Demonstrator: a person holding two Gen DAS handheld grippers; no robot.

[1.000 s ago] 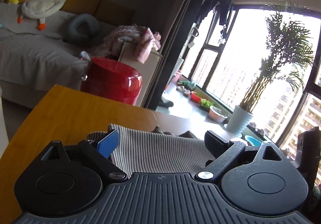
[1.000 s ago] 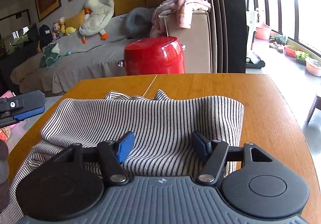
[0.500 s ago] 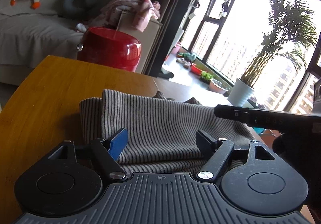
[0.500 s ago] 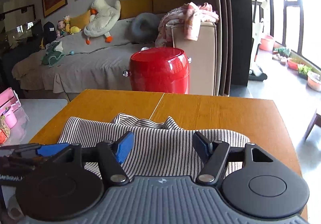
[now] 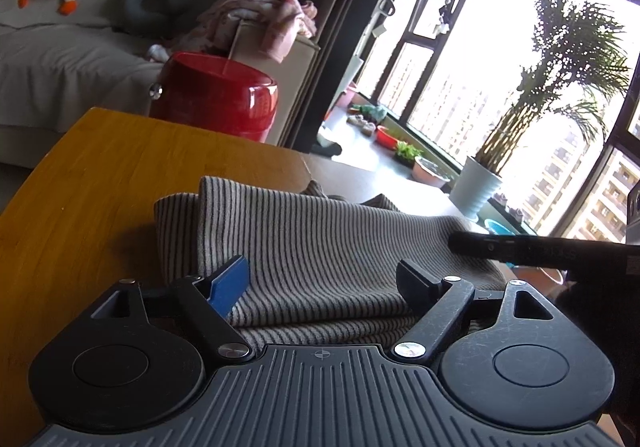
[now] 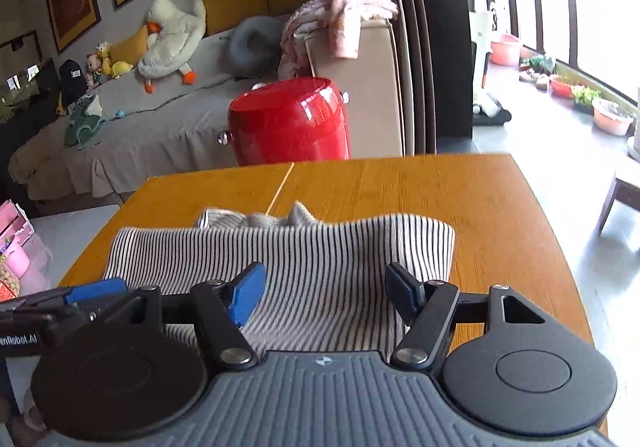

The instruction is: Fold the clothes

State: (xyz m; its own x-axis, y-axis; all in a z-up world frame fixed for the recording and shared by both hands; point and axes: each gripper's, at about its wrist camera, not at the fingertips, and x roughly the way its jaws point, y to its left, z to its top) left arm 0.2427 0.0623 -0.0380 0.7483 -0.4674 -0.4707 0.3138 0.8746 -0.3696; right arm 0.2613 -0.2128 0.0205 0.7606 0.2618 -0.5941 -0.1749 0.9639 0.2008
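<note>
A grey and black striped garment (image 5: 320, 247) lies folded in layers on the wooden table (image 5: 80, 215). It also shows in the right wrist view (image 6: 320, 263), lying across the table (image 6: 480, 207). My left gripper (image 5: 324, 281) is open and empty just above the garment's near edge. My right gripper (image 6: 326, 289) is open and empty over the garment's near part. The right gripper's finger reaches in from the right in the left wrist view (image 5: 520, 249). The left gripper's blue pad shows at the left of the right wrist view (image 6: 96, 289).
A red round container (image 6: 288, 123) stands past the table's far edge, also in the left wrist view (image 5: 216, 99). Behind it are a sofa with a plush duck (image 6: 172, 35) and pink clothes (image 6: 344, 11). A potted plant (image 5: 484, 191) stands by the window.
Both grippers have drawn back toward the garment's near edge and stayed open. The garment now lies in a narrower folded band.
</note>
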